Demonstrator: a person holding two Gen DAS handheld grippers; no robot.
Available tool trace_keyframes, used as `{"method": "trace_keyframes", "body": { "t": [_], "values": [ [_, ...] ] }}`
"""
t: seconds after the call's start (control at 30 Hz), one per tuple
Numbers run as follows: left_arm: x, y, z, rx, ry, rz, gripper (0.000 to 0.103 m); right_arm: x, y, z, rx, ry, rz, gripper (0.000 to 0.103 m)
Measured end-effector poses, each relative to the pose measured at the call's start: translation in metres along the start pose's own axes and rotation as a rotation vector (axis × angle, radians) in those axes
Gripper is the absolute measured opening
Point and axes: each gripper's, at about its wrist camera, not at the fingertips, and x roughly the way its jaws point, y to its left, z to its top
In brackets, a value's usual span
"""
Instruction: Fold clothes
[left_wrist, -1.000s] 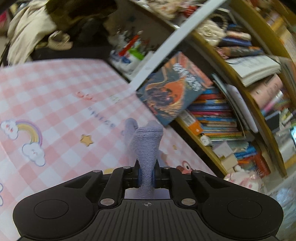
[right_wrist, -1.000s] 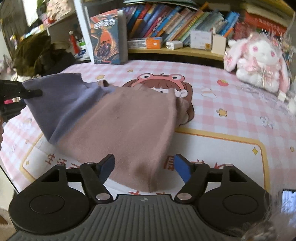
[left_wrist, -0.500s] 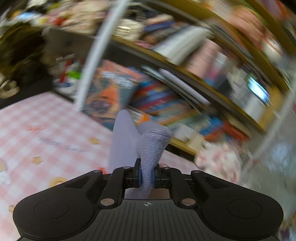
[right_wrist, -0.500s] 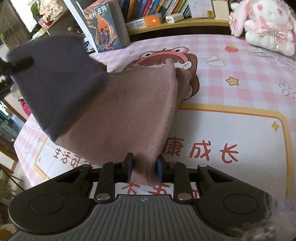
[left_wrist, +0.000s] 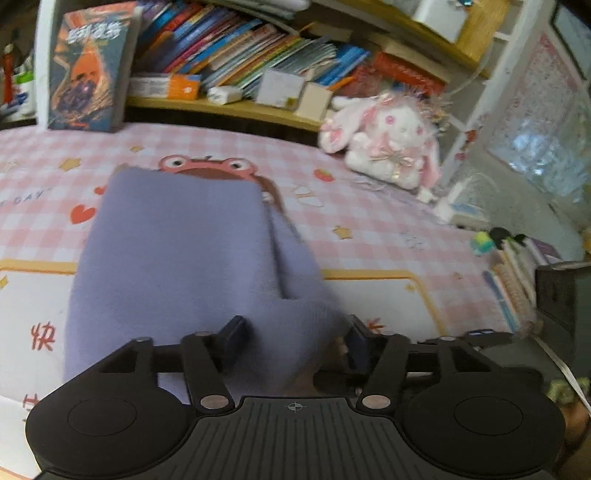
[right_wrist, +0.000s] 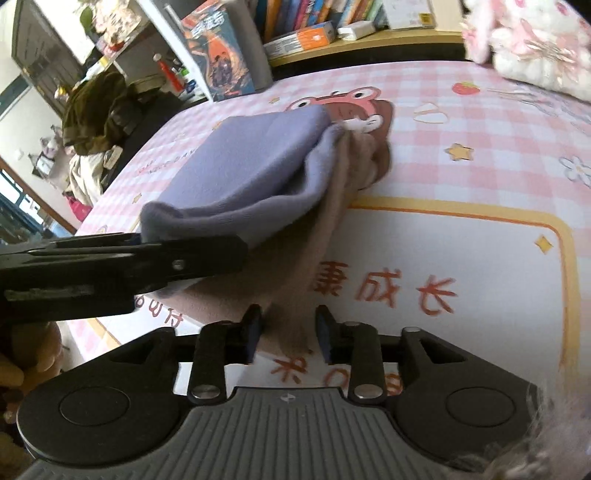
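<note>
The garment (right_wrist: 255, 166), lavender layer folded over brown, lies on the pink checked table (right_wrist: 480, 122). Left gripper (left_wrist: 293, 332) has just been opening; cloth lies loose between its jaws. Right gripper (right_wrist: 286, 328) has just been opening, jaws apart around the brown hem.

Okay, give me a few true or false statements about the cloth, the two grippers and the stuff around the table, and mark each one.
1. The lilac flap lies folded over the brown layer. True.
2. The left gripper is clamped shut on the cloth. False: its jaws have just been opening, with cloth between them, unpinched.
3. A plush bunny sits on the table. True.
4. The right gripper has nothing between its jaws. False: the brown edge lies between them.
5. The upright book lies flat on the cloth. False: it stands at the table's far edge.
</note>
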Motion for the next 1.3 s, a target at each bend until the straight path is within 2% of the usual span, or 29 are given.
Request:
{"method": "trace_keyframes", "body": {
  "t": [0.03,0.13,0.17,0.2,0.23,0.3,0.33,0.37,0.43,0.47,0.57,0.63,0.67,0.7,0.73,0.77,0.87,0.93,0.97,1.1,1.27,1.3],
  "values": [
    [-0.006,-0.003,0.001,0.011,-0.013,-0.03,0.061,-0.005,-0.004,0.0,0.014,-0.006,-0.005,0.033],
    [-0.043,0.0,0.001,0.005,-0.125,-0.161,0.061,-0.022,-0.017,0.003,0.087,-0.043,-0.002,0.035],
    [-0.054,0.006,0.0,-0.016,-0.167,-0.19,0.061,-0.025,-0.019,0.006,0.114,-0.059,0.004,0.038],
    [-0.063,0.015,0.0,-0.049,-0.203,-0.188,0.061,-0.028,-0.021,0.009,0.141,-0.072,0.024,0.042],
    [-0.068,0.023,-0.001,-0.077,-0.217,-0.16,0.061,-0.031,-0.023,0.012,0.168,-0.086,0.044,0.045],
    [-0.066,0.042,-0.004,-0.11,-0.211,-0.054,0.056,-0.037,-0.027,0.018,0.222,-0.113,0.087,0.061],
    [-0.06,0.049,-0.007,-0.109,-0.191,0.0,0.044,-0.037,-0.027,0.022,0.255,-0.119,0.132,0.065],
    [-0.054,0.053,-0.01,-0.096,-0.168,0.029,0.037,-0.036,-0.027,0.024,0.277,-0.116,0.174,0.071],
    [-0.04,0.061,-0.017,-0.071,-0.123,0.087,0.032,-0.028,-0.02,0.03,0.274,-0.089,0.231,0.073],
    [-0.034,0.063,-0.02,-0.057,-0.104,0.108,0.03,-0.021,-0.015,0.033,0.262,-0.065,0.24,0.073],
    [-0.024,0.056,-0.027,-0.007,-0.077,0.099,0.03,0.0,-0.006,0.043,0.275,-0.015,0.277,0.073],
    [-0.021,0.054,-0.03,0.009,-0.063,0.087,0.03,0.016,0.001,0.049,0.287,0.01,0.251,0.067],
    [-0.02,0.054,-0.031,0.012,-0.058,0.082,0.03,0.021,0.008,0.05,0.243,0.019,0.189,0.049],
    [-0.019,0.055,-0.032,0.013,-0.053,0.079,0.03,0.026,0.014,0.05,0.198,0.027,0.127,0.025],
    [-0.02,0.056,-0.033,0.01,-0.053,0.076,0.03,0.031,0.021,0.051,0.15,0.031,0.07,0.019],
    [-0.02,0.057,-0.033,0.005,-0.055,0.066,0.031,0.025,0.032,0.05,0.055,-0.011,0.069,0.017],
    [-0.017,0.06,-0.032,0.001,-0.035,0.056,0.032,-0.001,0.066,0.034,-0.284,-0.191,0.116,0.016],
    [-0.013,0.061,-0.032,0.008,-0.015,0.046,0.033,0.005,0.067,0.024,-0.304,-0.186,0.045,0.016],
    [-0.012,0.061,-0.032,0.015,-0.012,0.04,0.036,0.015,0.057,0.023,-0.241,-0.143,-0.005,0.016],
    [-0.016,0.061,-0.028,0.039,-0.014,0.028,0.037,0.029,0.016,0.027,0.052,-0.073,0.036,0.02],
    [-0.041,0.08,-0.013,-0.038,-0.141,0.019,0.037,0.018,0.011,0.03,0.14,-0.111,0.05,0.047],
    [-0.042,0.085,-0.01,-0.052,-0.153,0.027,0.037,0.016,0.01,0.032,0.151,-0.119,0.049,0.049]
  ]
}}
